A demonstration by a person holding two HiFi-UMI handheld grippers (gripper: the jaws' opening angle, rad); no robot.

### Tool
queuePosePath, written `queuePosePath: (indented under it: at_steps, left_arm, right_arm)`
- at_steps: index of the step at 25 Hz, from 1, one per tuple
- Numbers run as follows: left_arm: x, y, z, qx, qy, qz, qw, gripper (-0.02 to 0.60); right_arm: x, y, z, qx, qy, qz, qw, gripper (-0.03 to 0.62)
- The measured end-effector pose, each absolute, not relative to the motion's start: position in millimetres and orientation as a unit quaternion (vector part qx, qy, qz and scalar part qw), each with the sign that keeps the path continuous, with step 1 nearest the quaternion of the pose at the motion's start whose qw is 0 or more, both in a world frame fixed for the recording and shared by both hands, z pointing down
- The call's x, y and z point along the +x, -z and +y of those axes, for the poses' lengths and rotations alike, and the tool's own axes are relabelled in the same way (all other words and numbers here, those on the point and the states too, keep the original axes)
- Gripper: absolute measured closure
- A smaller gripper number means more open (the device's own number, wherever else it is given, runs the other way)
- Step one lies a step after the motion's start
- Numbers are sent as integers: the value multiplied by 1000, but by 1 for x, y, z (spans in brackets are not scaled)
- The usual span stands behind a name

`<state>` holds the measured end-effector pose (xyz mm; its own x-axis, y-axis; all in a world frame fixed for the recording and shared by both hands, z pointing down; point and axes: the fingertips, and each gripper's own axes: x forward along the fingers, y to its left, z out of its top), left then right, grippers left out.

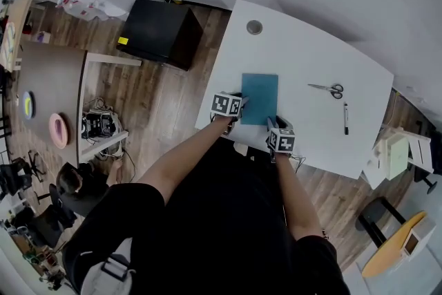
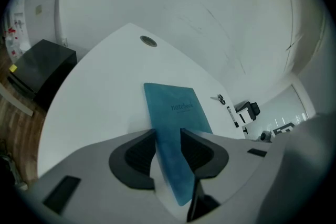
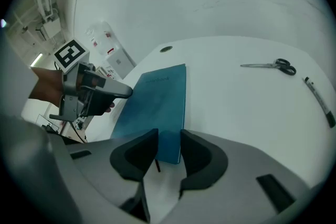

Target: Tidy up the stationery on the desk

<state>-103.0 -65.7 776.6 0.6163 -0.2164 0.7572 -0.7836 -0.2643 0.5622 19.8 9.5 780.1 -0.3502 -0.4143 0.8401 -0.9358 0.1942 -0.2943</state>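
A teal notebook [image 1: 260,97] sits in the middle of the white desk [image 1: 304,59], its near end raised between my two grippers. My left gripper [image 1: 242,103] is at its near left corner. In the left gripper view the cover [image 2: 176,113] runs between the jaws [image 2: 169,136] and touches both pads. My right gripper [image 1: 270,124] is shut on the near right corner [image 3: 169,147]. A pair of scissors [image 1: 329,89] and a black pen [image 1: 345,118] lie to the right, apart from both grippers.
A round cable hole [image 1: 254,27] sits near the desk's far left corner. A black cabinet [image 1: 160,31] stands on the floor left of the desk, and a small white unit [image 1: 395,152] stands at its right. The person's body is against the near edge.
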Motion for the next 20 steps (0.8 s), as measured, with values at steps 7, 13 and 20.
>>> queuePosePath:
  at_steps: [7, 13, 20]
  left_arm:
    - [-122, -780, -97, 770, -293, -304, 478, 430]
    - [-132, -779, -112, 791, -291, -288, 454, 430]
    - [-145, -777, -129, 792, -271, -310, 451, 430]
  right_arm:
    - [-13, -783, -3, 497, -435, -686, 307, 449]
    - [-26, -783, -18, 496, -424, -684, 326, 448]
    - [-51, -783, -21, 489, -428, -683, 333, 450]
